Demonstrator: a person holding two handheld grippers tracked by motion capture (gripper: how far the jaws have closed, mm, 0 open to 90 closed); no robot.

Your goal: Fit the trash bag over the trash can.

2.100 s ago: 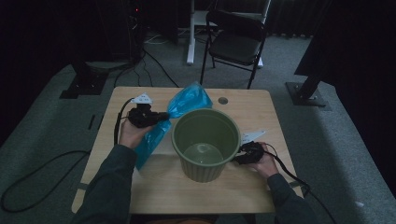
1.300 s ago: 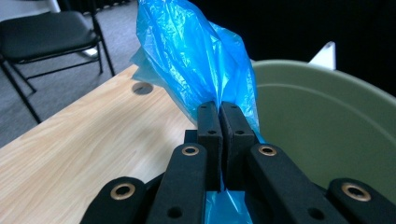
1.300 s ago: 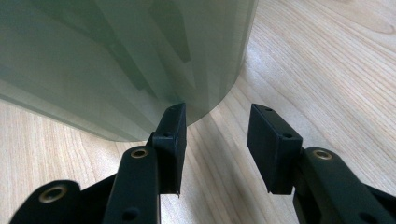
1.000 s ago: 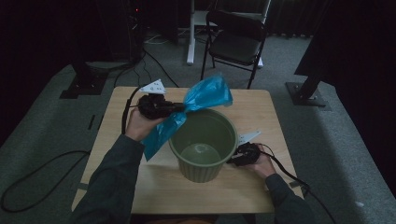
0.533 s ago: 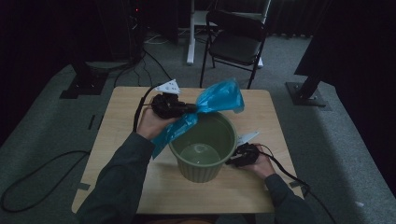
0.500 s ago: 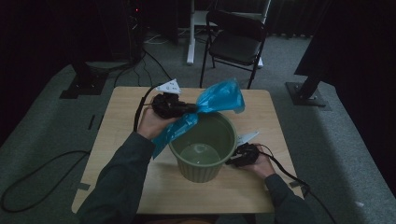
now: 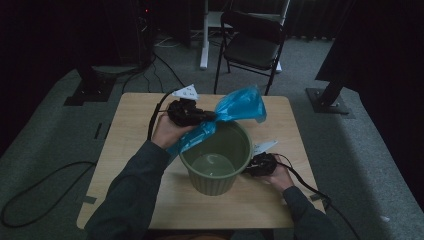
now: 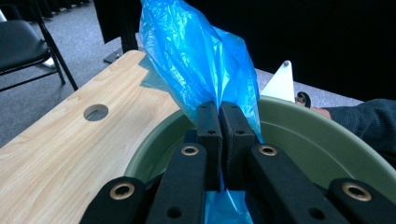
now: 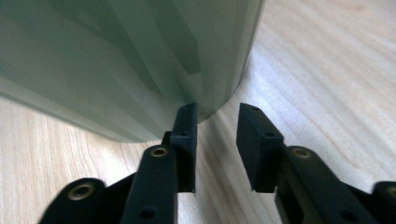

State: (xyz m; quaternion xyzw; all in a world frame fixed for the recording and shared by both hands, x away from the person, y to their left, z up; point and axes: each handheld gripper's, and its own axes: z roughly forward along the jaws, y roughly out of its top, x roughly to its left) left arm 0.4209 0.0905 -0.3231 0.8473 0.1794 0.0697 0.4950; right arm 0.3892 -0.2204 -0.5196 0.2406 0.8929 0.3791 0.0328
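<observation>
High view: bag carried to the bin rim, lining not yet done.
Left gripper (image 7: 212,116) is clamped on the blue bag (image 8: 201,70), bunched above the green bin (image 7: 216,161); right gripper (image 9: 215,123), jaws apart, rests against the bin's base on the table (image 7: 130,120). Opening and seating the bag appears to remain.

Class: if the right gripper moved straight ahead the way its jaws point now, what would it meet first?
Most likely the lower wall of the green bin: the right gripper, jaws apart, points at it from close by.
</observation>
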